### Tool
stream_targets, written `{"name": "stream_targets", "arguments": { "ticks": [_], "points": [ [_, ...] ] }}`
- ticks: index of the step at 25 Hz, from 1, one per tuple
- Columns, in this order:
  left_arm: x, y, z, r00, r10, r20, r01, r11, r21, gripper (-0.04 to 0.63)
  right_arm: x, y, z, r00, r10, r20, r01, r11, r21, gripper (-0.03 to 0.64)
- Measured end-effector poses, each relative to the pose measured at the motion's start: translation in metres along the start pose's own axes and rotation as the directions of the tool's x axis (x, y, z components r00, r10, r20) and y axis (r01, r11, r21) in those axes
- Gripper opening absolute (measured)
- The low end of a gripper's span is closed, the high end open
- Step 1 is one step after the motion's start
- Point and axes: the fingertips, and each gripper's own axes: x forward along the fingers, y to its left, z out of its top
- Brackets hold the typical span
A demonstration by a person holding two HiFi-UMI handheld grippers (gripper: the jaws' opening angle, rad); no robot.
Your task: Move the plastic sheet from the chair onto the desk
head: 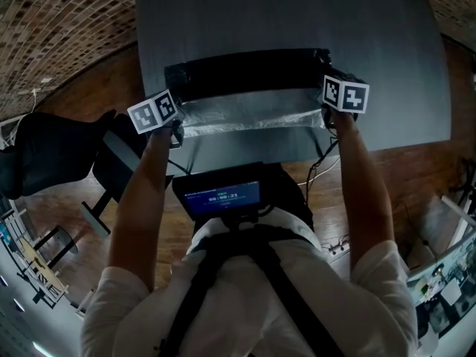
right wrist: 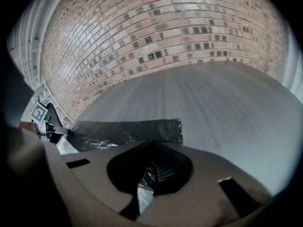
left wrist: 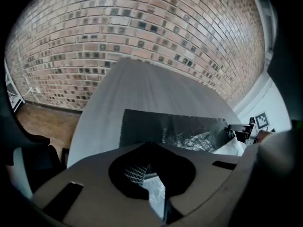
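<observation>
The plastic sheet [head: 245, 99] is dark and crinkled, with a silvery sheen on its near half. It stretches between my two grippers above the grey desk [head: 297, 13]. Its far strip lies flat on the desk top, and its near edge is lifted. My left gripper [head: 173, 131] is shut on the sheet's near left corner. My right gripper [head: 328, 114] is shut on its near right corner. In the left gripper view the sheet [left wrist: 180, 129] runs from the jaws [left wrist: 158, 197] out over the desk. The right gripper view shows the same sheet [right wrist: 128, 131] beyond its jaws [right wrist: 144, 193].
A black chair [head: 52, 151] stands on the wooden floor [head: 82, 88] to the left of the desk. A brick wall [left wrist: 142, 27] rises behind the desk. A device with a lit screen [head: 223, 197] hangs at the person's chest. Cables [head: 320, 166] trail below the desk's near edge.
</observation>
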Motion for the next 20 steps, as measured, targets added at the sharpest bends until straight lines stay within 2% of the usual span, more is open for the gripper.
{"name": "stream_targets", "arguments": {
  "ticks": [4, 6, 9, 13, 20],
  "points": [
    [-0.02, 0.007, 0.009, 0.998, 0.01, 0.059, -0.009, 1.0, -0.02, 0.006, -0.017, -0.004, 0.011, 0.995, -0.034, 0.089, 0.033, 0.999, 0.014, 0.002],
    [-0.036, -0.004, 0.016, 0.996, -0.005, 0.087, 0.006, 1.0, -0.009, 0.006, -0.029, 0.0, 0.018, 0.991, -0.023, 0.133, 0.022, 1.0, 0.011, 0.055],
    [-0.058, -0.026, 0.022, 0.99, -0.038, 0.137, 0.038, 0.999, 0.002, 0.006, -0.046, 0.009, 0.023, 0.985, -0.01, 0.17, 0.012, 1.0, -0.011, 0.064],
    [-0.068, -0.043, 0.001, 0.978, -0.087, 0.189, 0.101, 0.993, -0.065, 0.006, -0.066, 0.019, 0.024, 0.981, 0.003, 0.193, 0.001, 1.0, -0.02, 0.064],
    [-0.097, -0.08, -0.014, 0.958, -0.121, 0.258, 0.149, 0.985, -0.091, 0.006, -0.085, 0.028, 0.018, 0.982, 0.015, 0.189, -0.008, 0.999, -0.038, 0.064]
  ]
}}
